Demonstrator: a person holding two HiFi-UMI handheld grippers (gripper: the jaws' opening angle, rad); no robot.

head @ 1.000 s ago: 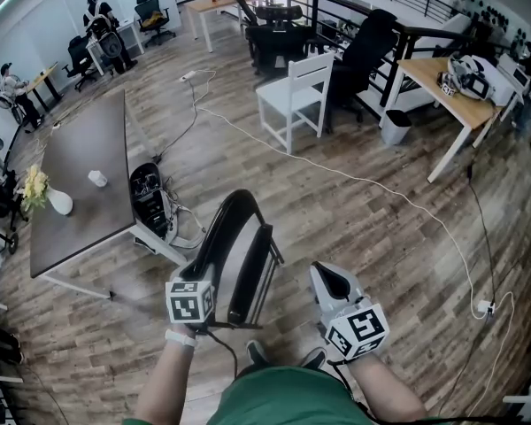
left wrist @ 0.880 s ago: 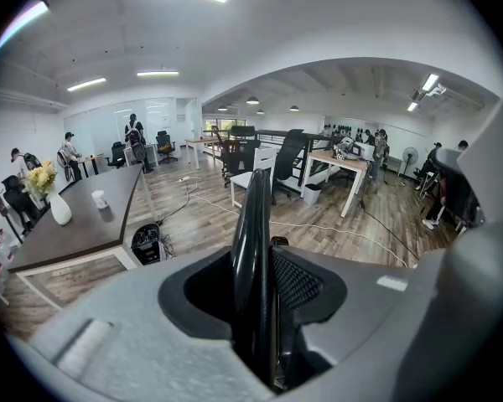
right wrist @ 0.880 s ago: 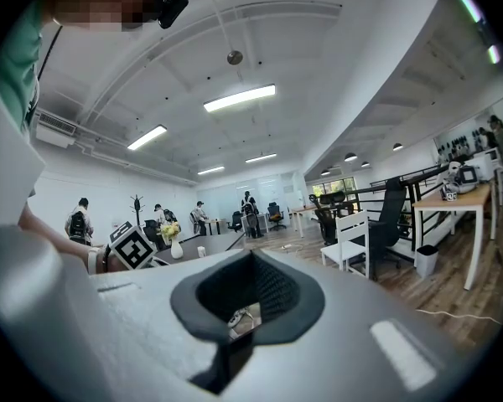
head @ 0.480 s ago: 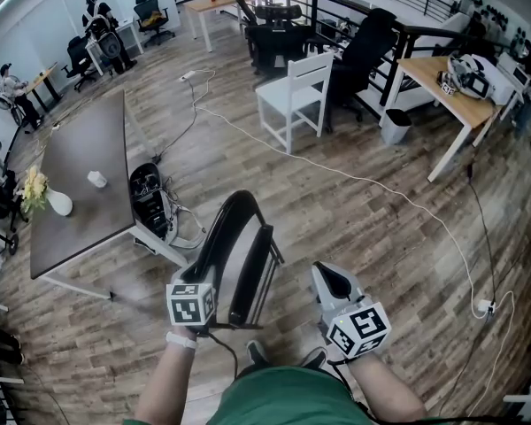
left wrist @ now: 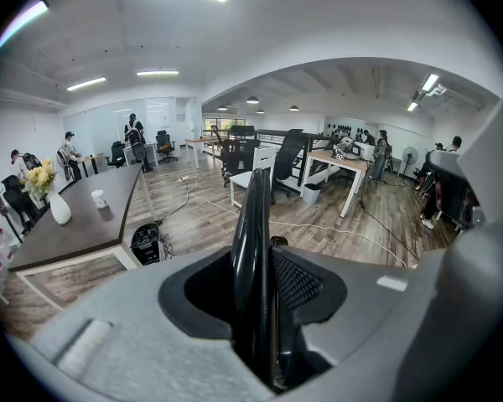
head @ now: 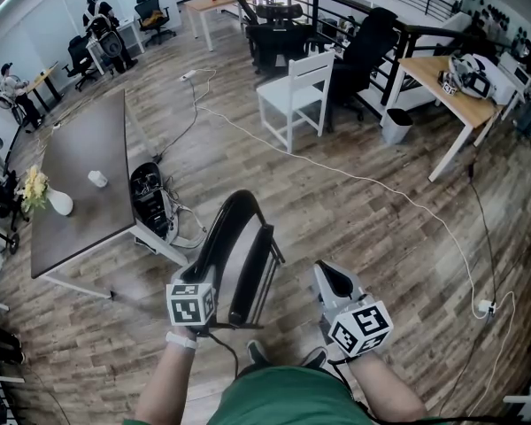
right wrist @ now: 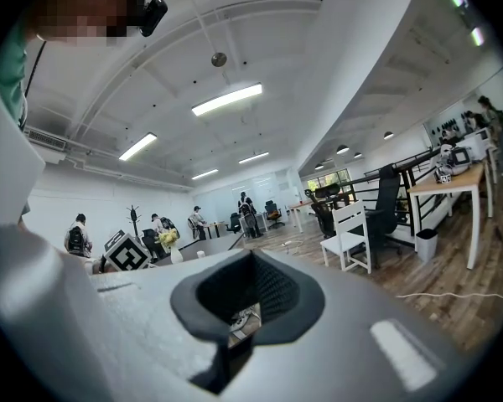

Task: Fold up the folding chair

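The black folding chair (head: 236,257) with its grey seat stands folded flat and upright on the wood floor in front of me. My left gripper (head: 196,296) is shut on the chair's black frame tube (left wrist: 253,241), which runs up between its pads (left wrist: 298,279) in the left gripper view. My right gripper (head: 330,274) hangs to the right of the chair, apart from it. Its jaws (right wrist: 247,296) are shut with nothing between them.
A dark table (head: 80,171) with a vase of flowers (head: 44,193) and a cup stands at the left, a black basket (head: 148,191) beside it. A white chair (head: 296,96) is further ahead. A white cable (head: 407,206) crosses the floor. A wooden desk (head: 447,96) is at the right.
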